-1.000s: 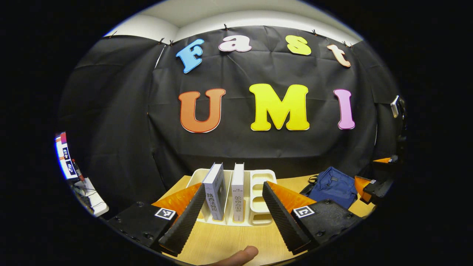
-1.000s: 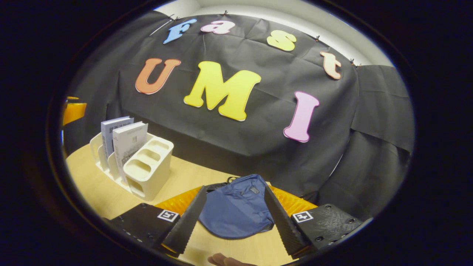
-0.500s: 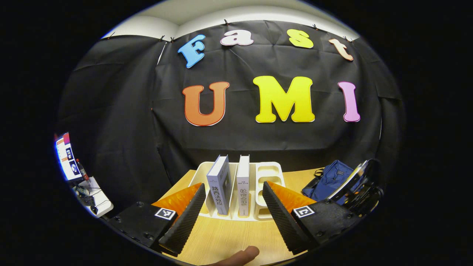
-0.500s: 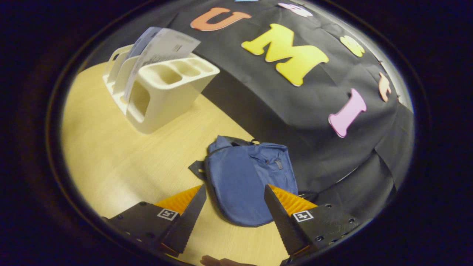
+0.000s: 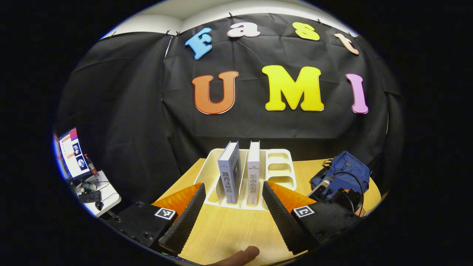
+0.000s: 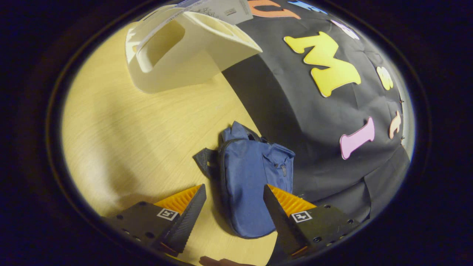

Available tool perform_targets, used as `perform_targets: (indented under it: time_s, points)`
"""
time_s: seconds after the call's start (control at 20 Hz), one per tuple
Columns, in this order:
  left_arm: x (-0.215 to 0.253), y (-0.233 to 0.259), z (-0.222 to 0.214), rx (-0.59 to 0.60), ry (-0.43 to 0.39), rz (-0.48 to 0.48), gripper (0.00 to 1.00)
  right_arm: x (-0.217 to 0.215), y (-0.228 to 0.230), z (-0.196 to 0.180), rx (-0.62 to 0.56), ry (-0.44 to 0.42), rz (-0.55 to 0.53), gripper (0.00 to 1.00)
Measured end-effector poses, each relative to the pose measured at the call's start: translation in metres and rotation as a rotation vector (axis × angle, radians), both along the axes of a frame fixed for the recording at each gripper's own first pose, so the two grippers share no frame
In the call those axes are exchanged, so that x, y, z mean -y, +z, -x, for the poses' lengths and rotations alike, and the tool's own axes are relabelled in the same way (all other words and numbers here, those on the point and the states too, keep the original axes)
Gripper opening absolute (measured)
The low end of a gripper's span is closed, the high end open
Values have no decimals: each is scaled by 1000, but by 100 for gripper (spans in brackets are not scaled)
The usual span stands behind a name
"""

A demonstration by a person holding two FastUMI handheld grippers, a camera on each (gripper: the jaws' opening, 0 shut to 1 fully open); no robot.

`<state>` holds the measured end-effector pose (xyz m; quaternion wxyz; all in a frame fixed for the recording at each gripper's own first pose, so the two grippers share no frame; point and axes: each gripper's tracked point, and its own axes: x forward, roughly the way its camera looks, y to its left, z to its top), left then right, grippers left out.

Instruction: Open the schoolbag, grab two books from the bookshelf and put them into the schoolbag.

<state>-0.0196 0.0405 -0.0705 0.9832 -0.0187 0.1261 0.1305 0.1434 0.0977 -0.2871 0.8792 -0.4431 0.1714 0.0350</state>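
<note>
Above the wooden table [image 6: 122,129], both grippers are spread wide and grip nothing. The left gripper [image 5: 232,218] faces the bookshelf [image 5: 275,171], which holds two upright books [image 5: 230,171]. The right gripper [image 6: 233,218] hovers over one blue schoolbag [image 6: 251,177], which lies flat between and beyond its fingers.

Schoolbag [image 5: 342,173] lower part masked by right gripper's body [image 5: 342,194] and cable at table's right edge. Zip state not determinable: too small. Monitor [image 5: 72,153] cut off at left; content too small. Bookshelf [image 6: 177,55] top cropped; books [image 6: 221,7] mostly cut off. Fingertip [image 5: 240,255] cropped at bottom. Schoolbag near end partly behind right finger [image 6: 275,207].
</note>
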Motion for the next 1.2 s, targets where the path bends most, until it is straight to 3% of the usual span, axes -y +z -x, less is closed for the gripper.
perform_targets:
  time_s: [0.05, 0.1, 0.2, 0.25, 0.4, 0.65, 0.9, 1.05, 1.2]
  points:
    - [0, 0, 2, -3, 6, -3, 99, 3, -2, -4, 3, -16, 17, 99]
    - [-2, -2, 4, -6, 10, -6, 99, 5, -5, -8, 4, -28, 36, 94]
    - [-1, -6, 7, -24, 17, -12, 99, 10, -5, -17, 24, -48, 78, 94]
    - [-2, -7, 9, -33, 19, -14, 99, 12, -4, -21, 32, -52, 87, 99]
    - [-3, -9, 10, -45, 20, -19, 99, 17, -3, -25, 27, -47, 103, 92]
    - [1, -15, 7, -25, 10, 24, 99, 22, 26, -20, 72, -33, 98, 92]
    - [7, -12, 3, -10, -26, 5, 99, 33, 29, -47, 68, -94, 157, 90]
    - [-3, -12, 10, -20, -25, -33, 99, 33, 22, -65, 60, -145, 203, 97]
    - [-13, -16, 20, -49, -3, -45, 99, 31, 23, -75, 96, -154, 239, 77]
